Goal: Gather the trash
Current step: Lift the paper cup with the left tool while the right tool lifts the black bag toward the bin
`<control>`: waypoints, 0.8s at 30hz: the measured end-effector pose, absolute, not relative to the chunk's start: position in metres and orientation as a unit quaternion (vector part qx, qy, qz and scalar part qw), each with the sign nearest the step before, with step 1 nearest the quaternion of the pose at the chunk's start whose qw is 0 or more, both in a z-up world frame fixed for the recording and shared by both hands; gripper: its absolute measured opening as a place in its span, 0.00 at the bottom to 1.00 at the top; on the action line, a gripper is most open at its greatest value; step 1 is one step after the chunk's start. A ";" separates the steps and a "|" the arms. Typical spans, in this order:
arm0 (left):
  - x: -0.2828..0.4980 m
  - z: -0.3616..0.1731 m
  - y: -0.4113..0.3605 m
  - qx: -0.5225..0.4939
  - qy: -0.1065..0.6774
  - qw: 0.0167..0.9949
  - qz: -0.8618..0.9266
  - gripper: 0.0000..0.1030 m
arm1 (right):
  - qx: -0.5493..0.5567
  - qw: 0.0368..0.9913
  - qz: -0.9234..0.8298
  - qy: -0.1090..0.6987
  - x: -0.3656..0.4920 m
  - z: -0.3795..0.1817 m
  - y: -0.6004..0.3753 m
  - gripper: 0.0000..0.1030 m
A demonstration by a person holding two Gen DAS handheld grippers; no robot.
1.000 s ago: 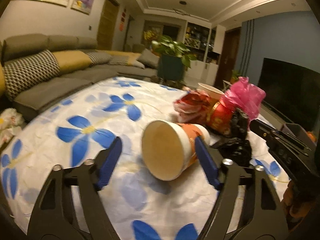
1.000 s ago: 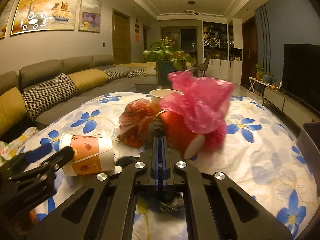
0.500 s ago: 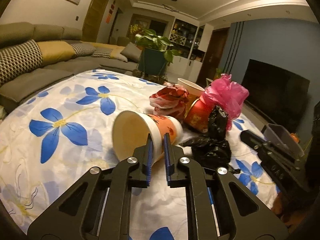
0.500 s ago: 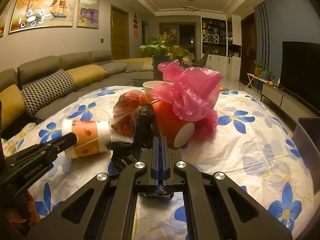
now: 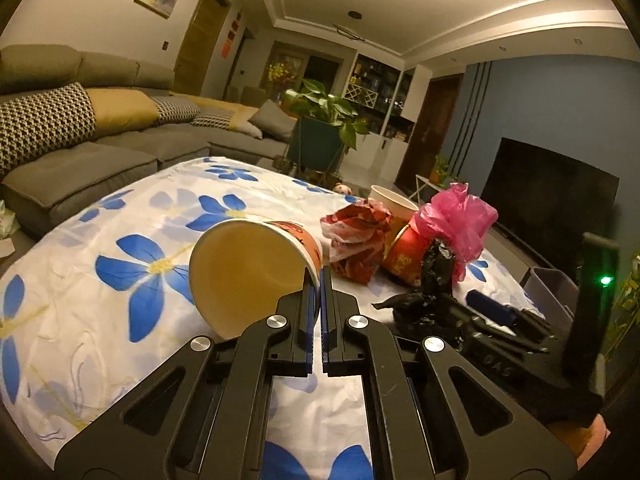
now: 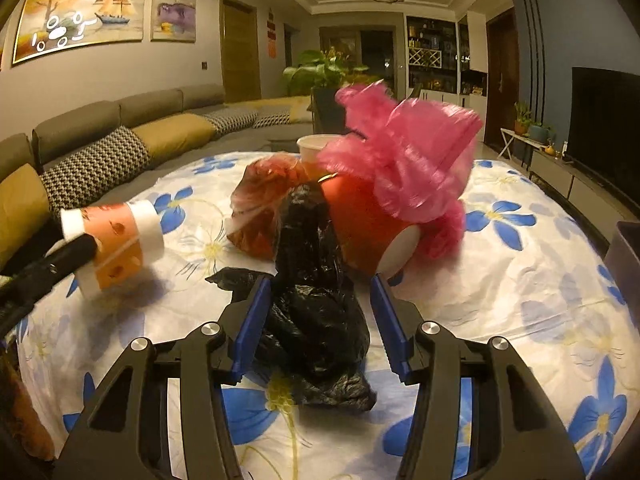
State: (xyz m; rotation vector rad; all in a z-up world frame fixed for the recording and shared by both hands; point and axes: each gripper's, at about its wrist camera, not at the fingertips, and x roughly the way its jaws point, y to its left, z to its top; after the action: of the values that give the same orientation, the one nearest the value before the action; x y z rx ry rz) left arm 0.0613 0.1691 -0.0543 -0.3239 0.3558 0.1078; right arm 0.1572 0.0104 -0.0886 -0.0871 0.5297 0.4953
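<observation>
Step in hand looks like pickup: low centre of the left wrist view, left claw [image 5: 316, 280] is pinched on the rim of the tipped paper cup [image 5: 248, 268], lifted off the flowered counter [image 5: 120, 240]; low centre of the right view, right claw [image 6: 320, 300] stands wide w/ the black bag [image 6: 316, 280] btwn its fingers, not gripped. Next probably calls for closing on the bag, then carrying both to the grey bin [image 5: 552, 292] at right edge. Count: 3 cups, 3 bags (black, red, pink), 1 bin.

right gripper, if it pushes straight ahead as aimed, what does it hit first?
The black plastic bag, already between the open right gripper's fingers. Behind it sits the red cup under pink plastic; the gap between them is unclear.
</observation>
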 end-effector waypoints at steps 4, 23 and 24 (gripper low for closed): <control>0.061 -0.055 0.172 -0.158 0.179 0.969 0.061 0.02 | -0.049 0.929 0.247 0.272 0.160 -0.096 0.016 0.46; 0.057 -0.043 0.143 -0.142 0.177 0.973 0.046 0.02 | -0.040 0.947 0.241 0.210 0.115 -0.054 -0.039 0.14; 0.057 -0.042 0.140 -0.141 0.177 0.973 0.043 0.02 | -0.039 0.948 0.238 0.209 0.114 -0.052 -0.044 0.14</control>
State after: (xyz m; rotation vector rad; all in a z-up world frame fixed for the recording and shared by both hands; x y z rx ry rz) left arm 0.0573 0.1397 -0.0421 -0.2837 0.3566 0.0858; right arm 0.1143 -0.0436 -0.0517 -0.0798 0.4257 0.4849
